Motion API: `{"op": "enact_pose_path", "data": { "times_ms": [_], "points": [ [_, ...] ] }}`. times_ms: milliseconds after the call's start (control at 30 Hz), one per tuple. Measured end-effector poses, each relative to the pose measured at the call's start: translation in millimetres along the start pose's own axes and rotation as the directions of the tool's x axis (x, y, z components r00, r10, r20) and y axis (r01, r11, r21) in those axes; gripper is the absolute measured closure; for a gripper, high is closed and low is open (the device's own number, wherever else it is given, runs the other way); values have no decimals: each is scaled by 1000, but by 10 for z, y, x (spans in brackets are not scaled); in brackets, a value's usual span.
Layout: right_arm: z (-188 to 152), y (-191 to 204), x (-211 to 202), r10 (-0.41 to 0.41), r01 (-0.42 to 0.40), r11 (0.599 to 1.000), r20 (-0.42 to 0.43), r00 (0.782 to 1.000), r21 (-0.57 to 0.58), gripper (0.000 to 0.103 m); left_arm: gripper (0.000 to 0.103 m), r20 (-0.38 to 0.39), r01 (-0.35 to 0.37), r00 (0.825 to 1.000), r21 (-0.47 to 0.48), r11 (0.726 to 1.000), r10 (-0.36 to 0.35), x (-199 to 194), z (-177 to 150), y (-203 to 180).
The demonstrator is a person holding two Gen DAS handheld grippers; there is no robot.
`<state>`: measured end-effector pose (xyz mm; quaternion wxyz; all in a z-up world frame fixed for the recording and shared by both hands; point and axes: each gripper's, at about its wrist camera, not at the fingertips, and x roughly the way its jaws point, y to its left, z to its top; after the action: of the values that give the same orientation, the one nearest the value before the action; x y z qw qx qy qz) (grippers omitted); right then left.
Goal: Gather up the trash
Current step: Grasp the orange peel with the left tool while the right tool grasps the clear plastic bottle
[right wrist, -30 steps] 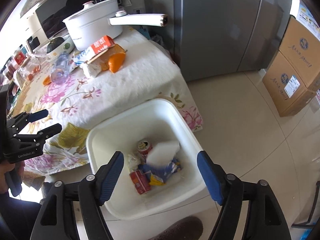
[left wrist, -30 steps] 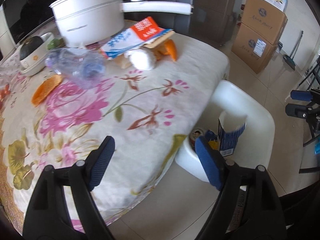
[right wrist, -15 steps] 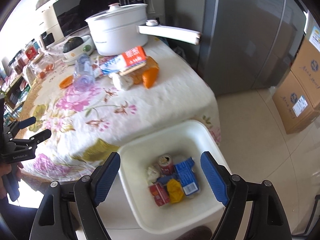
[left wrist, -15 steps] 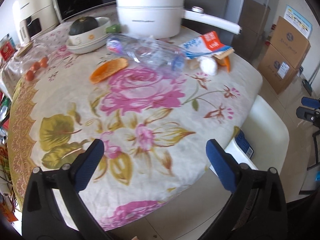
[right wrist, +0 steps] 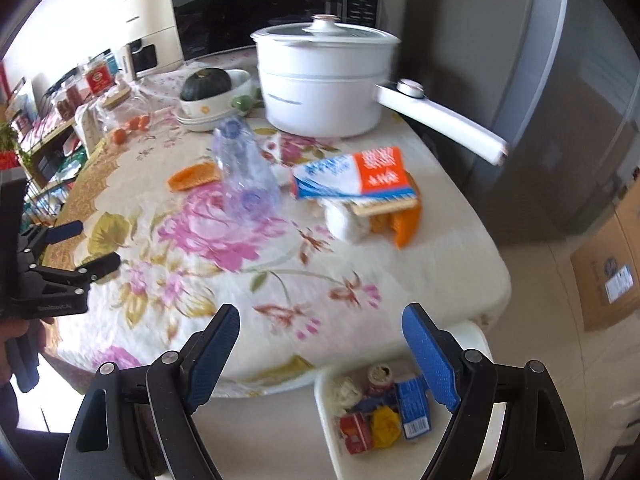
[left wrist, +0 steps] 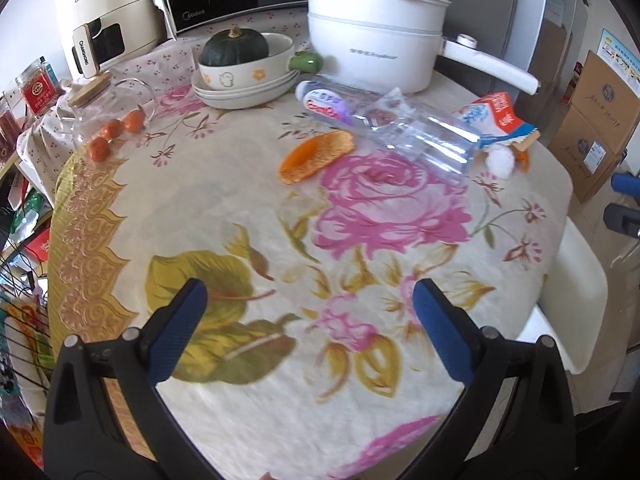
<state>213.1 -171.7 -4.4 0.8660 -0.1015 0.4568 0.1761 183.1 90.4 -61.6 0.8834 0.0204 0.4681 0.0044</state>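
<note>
Both my tongs stand wide with nothing between the pads: my left gripper (left wrist: 306,322) hangs over the near edge of the flowered tablecloth (left wrist: 248,216), my right gripper (right wrist: 320,346) over the table edge just above the white bin (right wrist: 326,384).

I take the white pot (left wrist: 372,36) as my landmark. The crushed clear bottle (left wrist: 394,128) lies on its side just in front of the pot, straight ahead of my left tongs and well apart from them. Its long axis runs slantwise, cap end nearest the pot, base end toward the red-and-blue carton (right wrist: 354,174). My left tongs look the nearer and face it more squarely, so I judge that hand should reach, closing across the bottle's width.

The bottle is transparent, dented and flattened, with a purple-and-white label near the cap. It should be light and springy, apt to slip.
</note>
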Motion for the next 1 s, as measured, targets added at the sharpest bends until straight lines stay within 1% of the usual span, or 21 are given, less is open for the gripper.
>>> {"op": "enact_pose_path", "data": {
  "times_ms": [167,233,367,500,600,700,733,767,800,833,900,933,1000],
  "points": [
    [396,226,242,15,-14,999,21,1000,-52,18,1,-16,-26,1000,12,1000,26,222,132,227],
    [536,299,399,14,-12,997,19,1000,-71,18,1,-23,-33,999,7,999,33,320,181,300],
    [808,431,797,14,-15,995,-13,1000,-100,18,1,-21,-25,999,-2,1000,25,477,236,399],
    [997,565,1159,26,-32,990,-51,998,-136,18,1,-30,-21,999,-1,1000,21,624,264,454],
    [1084,662,1389,31,-45,985,-88,996,-164,18,1,-35,-22,999,11,1000,22,712,301,470],
    [1139,720,1570,27,-50,981,-121,992,-189,20,1,-31,-28,999,45,999,29,777,358,447],
    [1149,733,1639,20,-46,979,-135,991,-197,23,1,-25,-30,999,58,998,31,788,379,430],
    [1146,733,1700,21,-52,978,-153,988,-200,35,1,-20,-27,999,70,997,29,803,402,420],
    [1131,729,1738,24,-58,978,-164,986,-201,35,1,-15,-23,1000,83,996,25,818,428,399],
    [1108,714,1752,29,-60,979,-159,987,-195,36,1,-13,-23,1000,94,995,25,830,448,378],
    [1064,672,1686,58,-81,979,-122,991,-189,37,1,-7,-28,1000,122,992,30,859,495,321],
    [1030,635,1599,74,-89,978,-89,993,-187,38,1,-3,-30,1000,136,990,31,877,516,302],
    [990,561,1435,94,-102,980,-53,994,-174,39,1,7,-38,999,162,986,37,902,575,241]
  ]
}}
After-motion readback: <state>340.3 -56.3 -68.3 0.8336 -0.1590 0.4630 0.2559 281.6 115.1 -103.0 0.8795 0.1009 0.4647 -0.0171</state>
